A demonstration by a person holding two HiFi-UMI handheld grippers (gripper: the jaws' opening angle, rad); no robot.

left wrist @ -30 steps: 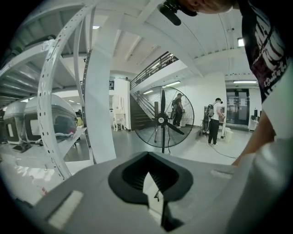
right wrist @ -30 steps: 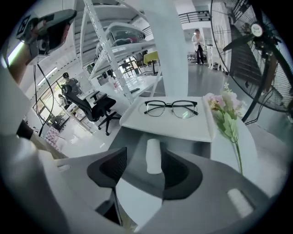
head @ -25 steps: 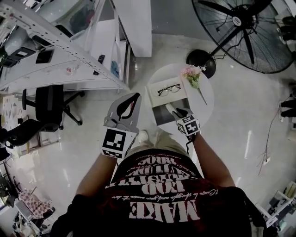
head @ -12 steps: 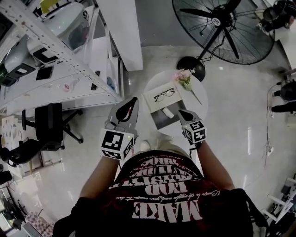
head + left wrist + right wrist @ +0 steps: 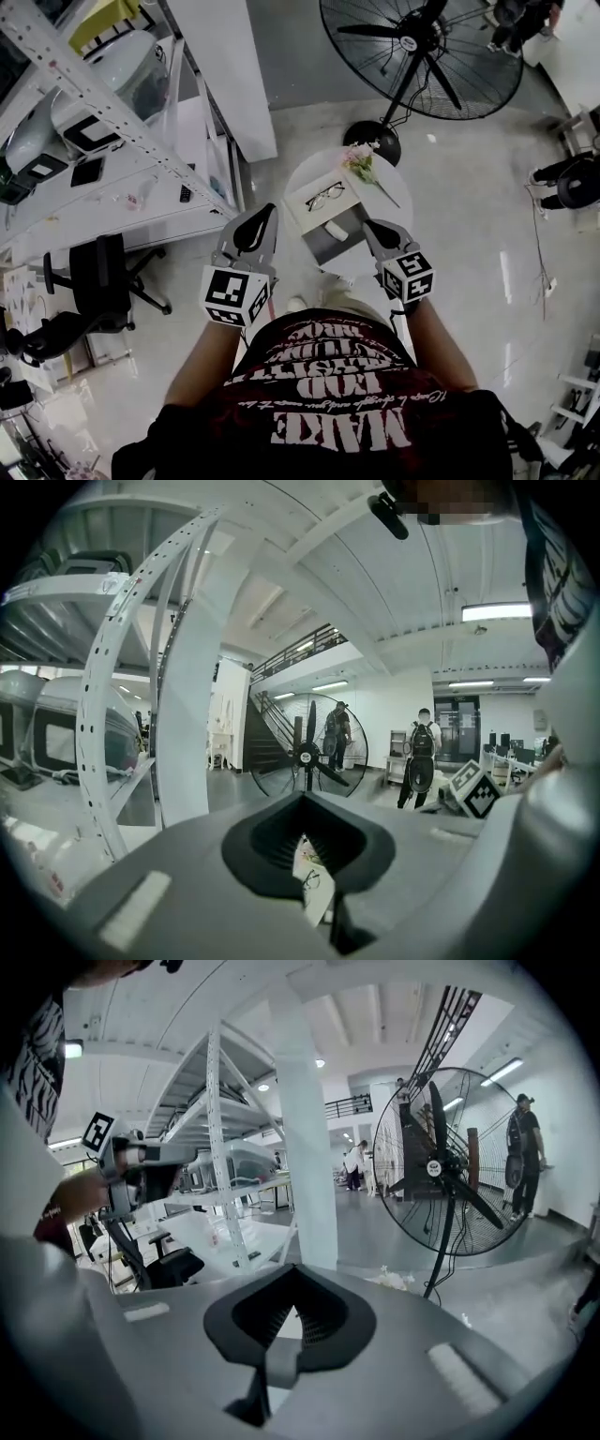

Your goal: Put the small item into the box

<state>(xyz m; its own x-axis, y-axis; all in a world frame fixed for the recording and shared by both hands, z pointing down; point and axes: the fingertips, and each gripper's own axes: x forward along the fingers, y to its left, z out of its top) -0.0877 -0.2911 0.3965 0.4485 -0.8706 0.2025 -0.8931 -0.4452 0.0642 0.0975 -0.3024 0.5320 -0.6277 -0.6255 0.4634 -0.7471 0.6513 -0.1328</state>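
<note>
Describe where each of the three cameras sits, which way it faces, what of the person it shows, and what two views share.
Head view: on the head, looking steeply down at the round table; shirt, left gripper and right gripper show.
Left gripper view: on that gripper, facing the fan; the right gripper's marker cube shows.
Right gripper view: likewise, facing the fan; the left hand shows.
Shared: both gripper views see the fan.
</note>
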